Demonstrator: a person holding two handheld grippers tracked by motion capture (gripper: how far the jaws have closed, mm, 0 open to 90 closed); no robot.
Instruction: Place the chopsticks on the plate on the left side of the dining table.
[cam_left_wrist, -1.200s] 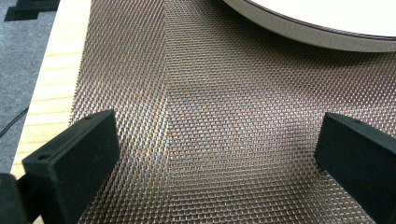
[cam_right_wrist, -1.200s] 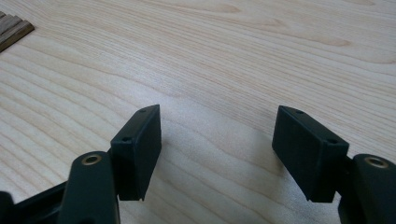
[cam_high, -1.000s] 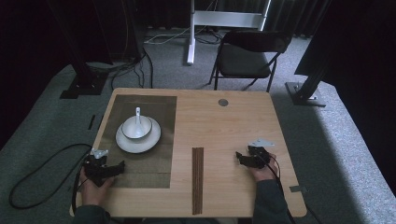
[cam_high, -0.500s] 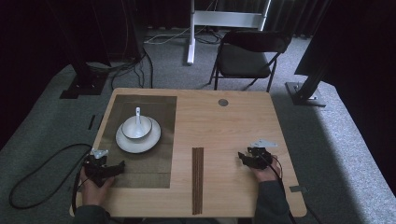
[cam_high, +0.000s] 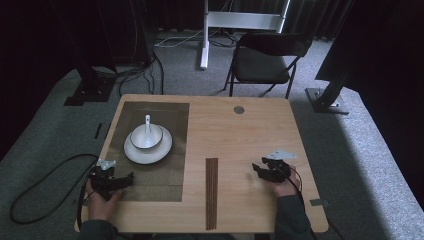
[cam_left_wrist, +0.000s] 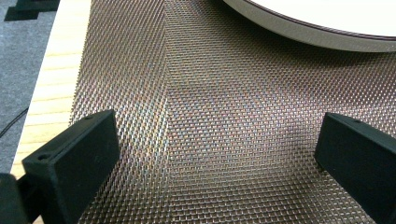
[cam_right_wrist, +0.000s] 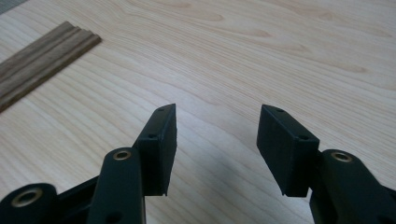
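Note:
My left gripper (cam_high: 127, 179) rests low over the near left corner of a dark mesh placemat (cam_high: 165, 175), jaws wide open with bare mesh (cam_left_wrist: 210, 93) between them. Beyond it sits a white plate (cam_high: 134, 156), whose rim (cam_left_wrist: 303, 30) is at the top of the left gripper view. On the plate stands a white bowl (cam_high: 140, 143) with a white spoon (cam_high: 148, 125) in it. My right gripper (cam_high: 256, 170) is open over bare wood at the right (cam_right_wrist: 217, 126). Its jaws have just been closing a little, with nothing between them. Dark wooden chopsticks (cam_high: 212, 192) lie left of it (cam_right_wrist: 42, 60).
The wooden table (cam_high: 240, 135) has a small round grey insert (cam_high: 239, 109) near its far edge. Behind the table stand a black folding chair (cam_high: 265, 60) and a white stand (cam_high: 205, 35). A black cable (cam_high: 45, 170) loops on the floor at the left.
The right gripper has edged slightly toward the table's near edge. The left gripper, plate, bowl and chopsticks stay where they were.

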